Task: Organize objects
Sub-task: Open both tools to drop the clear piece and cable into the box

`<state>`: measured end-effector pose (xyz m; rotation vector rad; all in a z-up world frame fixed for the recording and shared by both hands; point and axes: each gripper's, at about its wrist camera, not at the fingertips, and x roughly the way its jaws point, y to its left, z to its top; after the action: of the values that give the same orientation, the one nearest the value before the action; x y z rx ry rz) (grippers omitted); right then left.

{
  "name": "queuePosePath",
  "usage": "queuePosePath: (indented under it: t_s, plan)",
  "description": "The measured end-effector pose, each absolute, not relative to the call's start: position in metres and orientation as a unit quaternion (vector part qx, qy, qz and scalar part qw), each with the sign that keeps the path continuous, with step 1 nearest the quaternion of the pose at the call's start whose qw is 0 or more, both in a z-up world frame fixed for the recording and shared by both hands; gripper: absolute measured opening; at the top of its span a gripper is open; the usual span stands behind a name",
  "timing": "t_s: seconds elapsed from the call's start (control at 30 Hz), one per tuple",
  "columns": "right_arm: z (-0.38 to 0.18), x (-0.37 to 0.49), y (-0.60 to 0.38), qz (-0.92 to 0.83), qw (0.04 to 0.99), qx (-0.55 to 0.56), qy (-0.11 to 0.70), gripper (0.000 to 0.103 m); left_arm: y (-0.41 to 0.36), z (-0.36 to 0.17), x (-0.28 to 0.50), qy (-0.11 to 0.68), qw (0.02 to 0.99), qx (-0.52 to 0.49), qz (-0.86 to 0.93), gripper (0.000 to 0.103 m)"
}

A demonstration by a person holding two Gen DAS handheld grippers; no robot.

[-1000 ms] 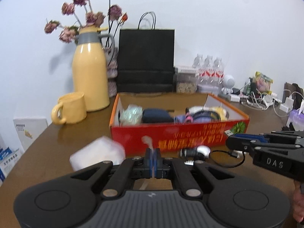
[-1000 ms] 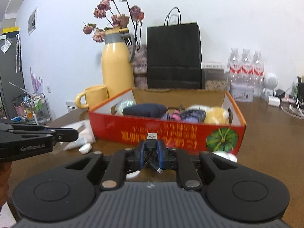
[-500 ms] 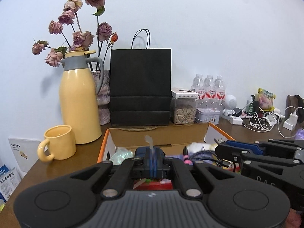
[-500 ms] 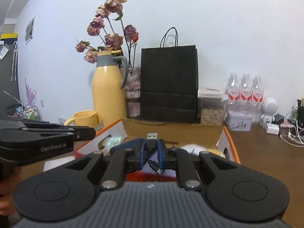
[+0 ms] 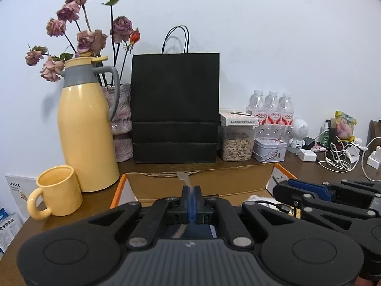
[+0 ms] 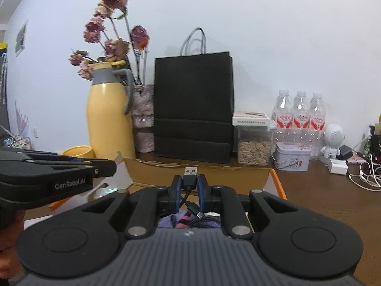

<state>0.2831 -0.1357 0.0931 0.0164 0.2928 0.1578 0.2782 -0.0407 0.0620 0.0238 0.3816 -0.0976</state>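
Observation:
My left gripper (image 5: 191, 194) is shut on the thin edge of a clear plastic wrapper (image 5: 183, 177) that sticks up between its pads. My right gripper (image 6: 189, 184) is shut on a black USB cable (image 6: 190, 174), plug end up, the rest hanging below. Both hover over the open orange cardboard box (image 5: 238, 178), also in the right wrist view (image 6: 273, 178). The right gripper shows at the right of the left wrist view (image 5: 309, 195); the left gripper shows at the left of the right wrist view (image 6: 59, 169). Box contents are mostly hidden by the grippers.
Behind the box stand a yellow thermos (image 5: 87, 128), a yellow mug (image 5: 58, 190), a black paper bag (image 5: 175, 107), a vase of dried roses (image 5: 121, 124), a seed jar (image 5: 238, 140), a tin (image 5: 269, 149), water bottles (image 5: 271, 109). Chargers and cables (image 5: 338, 157) lie at the right.
Both grippers have risen and moved forward from in front of the box to above it, each keeping its hold. The box's red front wall has dropped out of view.

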Motion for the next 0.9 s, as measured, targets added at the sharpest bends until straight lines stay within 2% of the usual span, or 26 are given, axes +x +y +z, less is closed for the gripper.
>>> queuePosePath:
  t_s: [0.47,0.53,0.57,0.6,0.63,0.67,0.73,0.77,0.8,0.83,0.9]
  plan:
    - [0.079,0.295,-0.148,0.059,0.985,0.016,0.164,0.015,-0.042,0.042,0.301,0.208,0.977,0.007,-0.049,0.002]
    - [0.078,0.296,-0.149,0.055,0.983,0.017,0.172,0.016,-0.041,0.041,0.299,0.204,0.978,0.008,-0.045,0.010]
    - [0.077,0.296,-0.149,0.054,0.983,0.018,0.175,0.021,-0.041,0.041,0.298,0.203,0.978,0.008,-0.044,0.011]
    - [0.076,0.296,-0.150,0.052,0.982,0.019,0.178,0.028,-0.040,0.041,0.298,0.203,0.978,0.007,-0.042,0.021]
    - [0.075,0.296,-0.151,0.050,0.982,0.019,0.181,0.053,-0.039,0.040,0.297,0.202,0.979,0.007,-0.041,0.035]
    - [0.075,0.295,-0.151,0.048,0.982,0.020,0.182,0.077,-0.039,0.040,0.297,0.201,0.979,0.007,-0.041,0.044]
    - [0.076,0.292,-0.151,0.043,0.983,0.014,0.176,0.089,-0.037,0.040,0.296,0.198,0.979,0.002,-0.038,0.080]
    - [0.076,0.290,-0.151,0.042,0.984,0.011,0.172,0.094,-0.036,0.039,0.296,0.194,0.981,0.001,-0.028,0.086]
    - [0.077,0.288,-0.151,0.039,0.985,0.012,0.170,0.100,-0.035,0.039,0.296,0.191,0.981,0.000,-0.019,0.097]
    - [0.077,0.288,-0.152,0.036,0.985,0.012,0.169,0.103,-0.034,0.038,0.296,0.190,0.982,-0.001,-0.013,0.103]
    - [0.078,0.287,-0.153,0.037,0.985,0.012,0.169,0.103,-0.032,0.038,0.297,0.191,0.981,-0.006,-0.012,0.103]
